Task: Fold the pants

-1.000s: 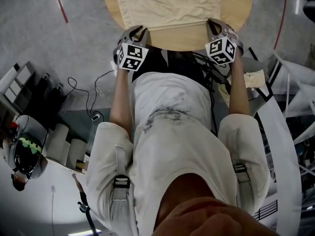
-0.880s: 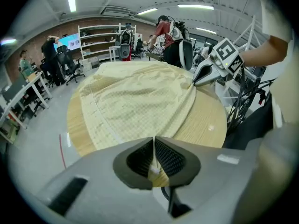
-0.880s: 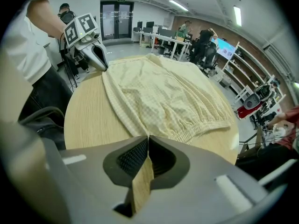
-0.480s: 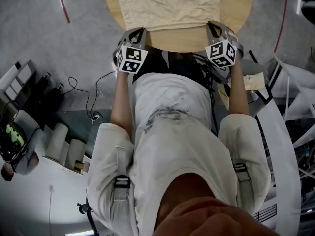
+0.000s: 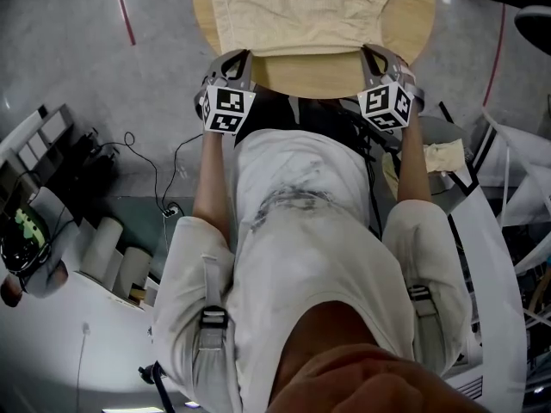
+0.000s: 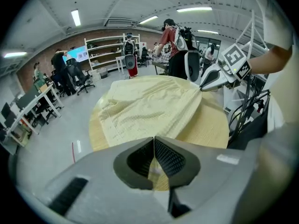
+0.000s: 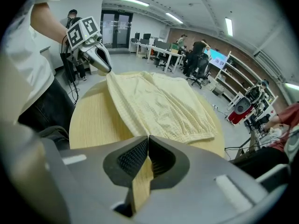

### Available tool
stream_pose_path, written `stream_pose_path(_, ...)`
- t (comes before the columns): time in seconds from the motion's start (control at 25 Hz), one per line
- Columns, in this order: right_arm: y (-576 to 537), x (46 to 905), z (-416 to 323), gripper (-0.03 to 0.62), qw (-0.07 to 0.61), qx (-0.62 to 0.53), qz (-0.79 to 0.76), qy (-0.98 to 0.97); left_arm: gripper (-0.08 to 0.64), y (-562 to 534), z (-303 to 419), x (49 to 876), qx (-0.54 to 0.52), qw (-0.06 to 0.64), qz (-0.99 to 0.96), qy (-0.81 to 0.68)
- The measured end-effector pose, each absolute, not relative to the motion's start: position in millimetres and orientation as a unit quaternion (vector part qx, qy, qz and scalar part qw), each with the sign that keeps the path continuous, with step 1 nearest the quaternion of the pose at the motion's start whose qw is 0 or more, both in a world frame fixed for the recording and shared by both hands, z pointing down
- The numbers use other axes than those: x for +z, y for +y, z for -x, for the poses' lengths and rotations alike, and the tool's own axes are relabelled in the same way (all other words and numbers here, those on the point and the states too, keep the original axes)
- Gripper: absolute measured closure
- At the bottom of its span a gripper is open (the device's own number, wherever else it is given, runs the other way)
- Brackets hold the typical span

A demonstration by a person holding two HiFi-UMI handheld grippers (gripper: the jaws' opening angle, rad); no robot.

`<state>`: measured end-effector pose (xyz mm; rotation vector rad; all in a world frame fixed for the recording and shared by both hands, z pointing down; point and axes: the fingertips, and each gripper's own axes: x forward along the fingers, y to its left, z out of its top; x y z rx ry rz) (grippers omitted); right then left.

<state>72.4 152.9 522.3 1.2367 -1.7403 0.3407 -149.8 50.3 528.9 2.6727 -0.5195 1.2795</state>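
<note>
Pants (image 5: pixel 301 11) hem lifted | left tool (image 5: pixel 234 56), right tool (image 5: pixel 376 52) clamped on it | pinch visible only in gripper views

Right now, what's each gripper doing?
Left gripper: closed, holding the pants edge.
Right gripper: closed, holding the pants edge.

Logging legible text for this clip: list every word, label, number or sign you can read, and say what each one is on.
No readable text in any view.
marker cubes: black-and-white square patterns only, no letters or digits.
wall screen: too small to read.
white sticker beside the jaws: blurred, unreadable.
pants: no print visible.
</note>
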Motion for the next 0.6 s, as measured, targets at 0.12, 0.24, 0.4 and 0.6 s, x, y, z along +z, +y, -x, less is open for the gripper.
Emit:
stream_pose_path(0.12,150.6,517.7,-75.6,0.575,0.464,0.135,-0.506,-0.714,0.543,45.4,145.7,519.9,0.419,0.063,-0.887,-0.183)
stream_pose_path(0.24,143.2,514.4,-77.4,0.575,0.457,0.133,-0.511,-0.716,0.542,35.5,143.3,514.8,0.415,0.059,-0.888,-0.191)
stream_pose_path(0.4,136.5,524.4,-94.9,0.575,0.454,0.136,-0.513,-0.716,0.541,20.5,123.1,520.4,0.414,0.056,-0.887,-0.195)
stream_pose_path(0.6,133.4,536.3,-109.7,0.575,0.444,0.149,-0.519,-0.715,0.541,2.1,101.5,523.6,0.413,0.049,-0.888,-0.197)
